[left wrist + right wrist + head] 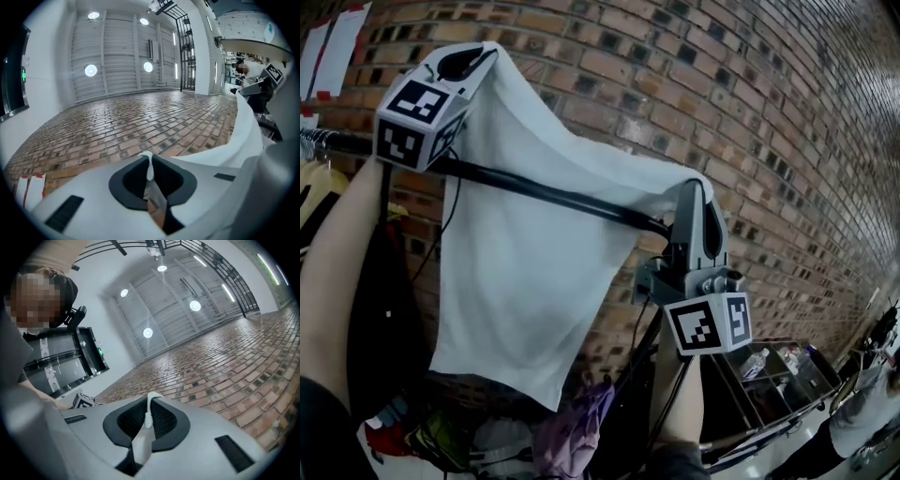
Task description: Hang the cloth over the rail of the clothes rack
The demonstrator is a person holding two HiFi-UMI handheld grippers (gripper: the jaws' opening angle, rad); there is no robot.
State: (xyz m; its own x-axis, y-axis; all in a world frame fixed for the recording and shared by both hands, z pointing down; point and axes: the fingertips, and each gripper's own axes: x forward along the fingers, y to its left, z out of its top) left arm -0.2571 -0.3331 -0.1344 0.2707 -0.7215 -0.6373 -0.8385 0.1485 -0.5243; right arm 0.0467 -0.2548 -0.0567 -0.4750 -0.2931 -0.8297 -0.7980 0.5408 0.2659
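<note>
Cloth (525,281), pale, soft and creased, is pinched at its top corners by the left hand-held gripper (473,58) and the right hand-held gripper (698,187). Its top edge is slanted along the thin black rail (534,187), its length hung downward behind it.

White cloth (525,272); black rail (534,190); red-brown brick wall (769,112), dark-centred bricks; black-and-white square markers (710,323).

The cloth (525,272) is thin, matt white fabric, soft and lightly creased. The rail (544,191) looks like smooth black metal with a faint sheen. The left gripper (461,63) and right gripper (699,192) have smooth, matt grey plastic shells, and the right one's dark fingers (164,420) show a fine ribbed texture. The brick wall (769,122) is rough and dull.
</note>
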